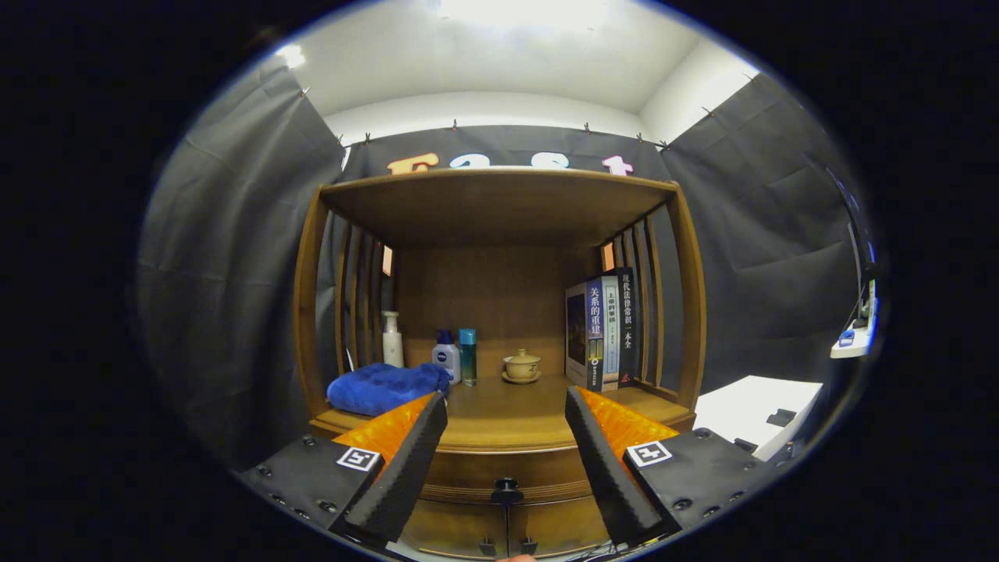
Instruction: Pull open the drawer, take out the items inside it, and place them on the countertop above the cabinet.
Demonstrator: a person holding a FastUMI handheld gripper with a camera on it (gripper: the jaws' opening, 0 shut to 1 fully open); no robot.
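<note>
We hold the gripper with fingers spread wide, gripping nothing. The drawer sits shut under the countertop; its knob lies at six o'clock, between and below the fingertips.

I see dark cloth walls pinned up on three sides, white ceiling above with a bright light. Wooden slatted shelf unit centred; white table beside it.

Countertop centre bare between towel and books.
</note>
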